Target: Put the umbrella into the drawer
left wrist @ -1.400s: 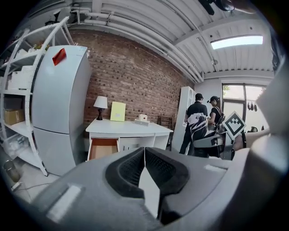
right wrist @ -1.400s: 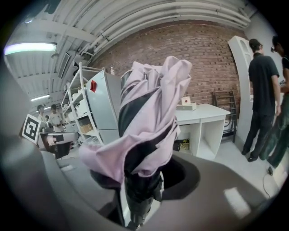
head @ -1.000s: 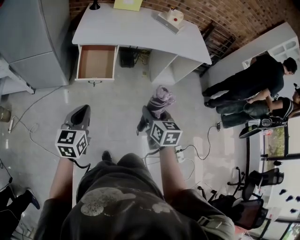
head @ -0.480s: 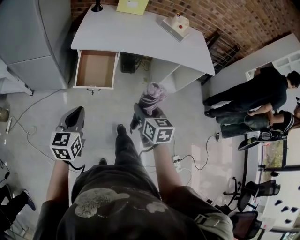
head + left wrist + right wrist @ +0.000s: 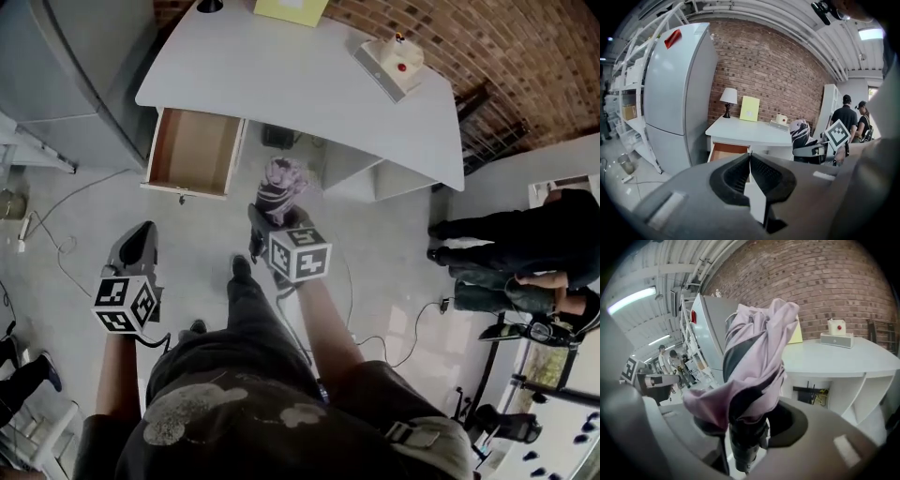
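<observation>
A folded pink and black umbrella stands upright in my right gripper, whose jaws are shut on its dark handle end. The white desk has its brown drawer pulled open at the left side. The umbrella hangs over the floor just right of the drawer front. My left gripper is shut with nothing in it, lower left of the drawer.
A grey fridge stands left of the desk. On the desk are a lamp, a yellow card and a small box with a red button. People stand at right. Cables lie on the floor.
Both grippers have moved forward toward the desk, the right one with the umbrella now close beside the open drawer. The person's leg has stepped forward.
</observation>
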The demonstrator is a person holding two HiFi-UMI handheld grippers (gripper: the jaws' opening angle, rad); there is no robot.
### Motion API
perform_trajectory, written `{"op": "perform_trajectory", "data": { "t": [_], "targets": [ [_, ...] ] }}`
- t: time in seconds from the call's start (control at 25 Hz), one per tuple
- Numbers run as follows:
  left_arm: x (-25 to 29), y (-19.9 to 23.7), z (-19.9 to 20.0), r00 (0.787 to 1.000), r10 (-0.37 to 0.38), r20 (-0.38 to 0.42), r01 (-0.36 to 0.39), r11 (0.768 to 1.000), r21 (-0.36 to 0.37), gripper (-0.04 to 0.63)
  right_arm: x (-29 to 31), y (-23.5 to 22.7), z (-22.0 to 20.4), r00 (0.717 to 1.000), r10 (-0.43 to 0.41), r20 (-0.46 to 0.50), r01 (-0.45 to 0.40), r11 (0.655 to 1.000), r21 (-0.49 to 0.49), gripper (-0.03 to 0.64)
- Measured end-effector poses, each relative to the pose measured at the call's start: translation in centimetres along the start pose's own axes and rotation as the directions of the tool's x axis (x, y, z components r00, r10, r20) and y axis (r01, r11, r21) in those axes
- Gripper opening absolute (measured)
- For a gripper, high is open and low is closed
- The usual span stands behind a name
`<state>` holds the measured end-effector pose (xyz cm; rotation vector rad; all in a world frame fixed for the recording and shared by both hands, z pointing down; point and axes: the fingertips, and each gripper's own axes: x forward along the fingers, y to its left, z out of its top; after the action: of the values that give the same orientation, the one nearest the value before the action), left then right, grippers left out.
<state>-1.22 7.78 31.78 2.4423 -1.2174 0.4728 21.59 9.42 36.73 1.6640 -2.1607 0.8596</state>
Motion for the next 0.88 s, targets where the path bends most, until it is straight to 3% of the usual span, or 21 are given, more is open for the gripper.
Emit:
{"op": "perform_trajectory", "data": {
  "t": [0.24,0.48,0.88],
  "targets": [
    [4.3,0.5,2.5,0.993,0.114,0.02,-0.113,0.993,-0.03,0.015,5.8,-1.7,1.0,0.987,0.134,-0.086,-0.139,0.989,-0.055,0.209],
    [5.3,2.4,1.1,0.975,0.224,-0.01,-0.223,0.968,-0.117,0.015,10.5,-1.3,0.7,0.955,0.231,-0.184,-0.254,0.961,-0.114,0.209],
    [5.8,6.9,-1.7,0.963,0.268,-0.035,-0.27,0.951,-0.151,0.015,17.0,1.9,-1.2,0.922,0.256,-0.291,-0.32,0.926,-0.201,0.209]
  ]
}}
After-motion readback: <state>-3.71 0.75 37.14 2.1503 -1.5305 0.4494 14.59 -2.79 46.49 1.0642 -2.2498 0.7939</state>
